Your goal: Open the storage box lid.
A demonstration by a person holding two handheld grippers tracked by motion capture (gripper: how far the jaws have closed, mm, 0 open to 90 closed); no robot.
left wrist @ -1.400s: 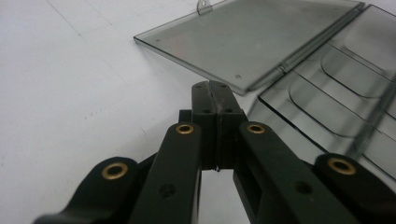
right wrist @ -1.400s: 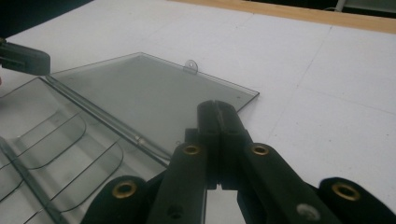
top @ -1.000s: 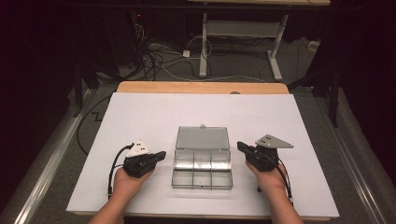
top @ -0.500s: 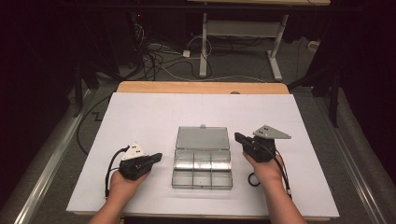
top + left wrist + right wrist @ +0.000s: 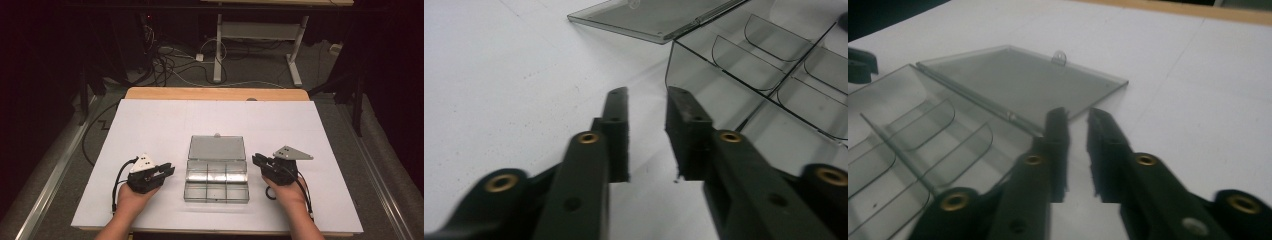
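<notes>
A clear plastic compartment box [image 5: 216, 199] lies at the middle of the white table, its lid [image 5: 216, 148] swung open and flat behind it; the compartments look empty. My left gripper [image 5: 169, 170] rests left of the box and points at its side wall [image 5: 704, 75]. Its jaws have just been opening, with nothing between them [image 5: 647, 100]. My right gripper [image 5: 256, 160] sits right of the box, near the hinge [image 5: 998, 112]. Its jaws have also just been opening, a narrow bare gap [image 5: 1076, 120] between them. The lid [image 5: 1018, 82] shows beyond the right jaws.
The white table top [image 5: 150, 125] has a wooden strip [image 5: 215, 93] along its far edge. Cables [image 5: 170, 60] and a desk frame [image 5: 260, 35] stand on the floor behind. A cable [image 5: 116, 185] loops from the left gripper.
Both grippers' jaws have parted a little from shut. The right gripper rose slightly half a second ago and has come back down. The left hand has stayed put.
</notes>
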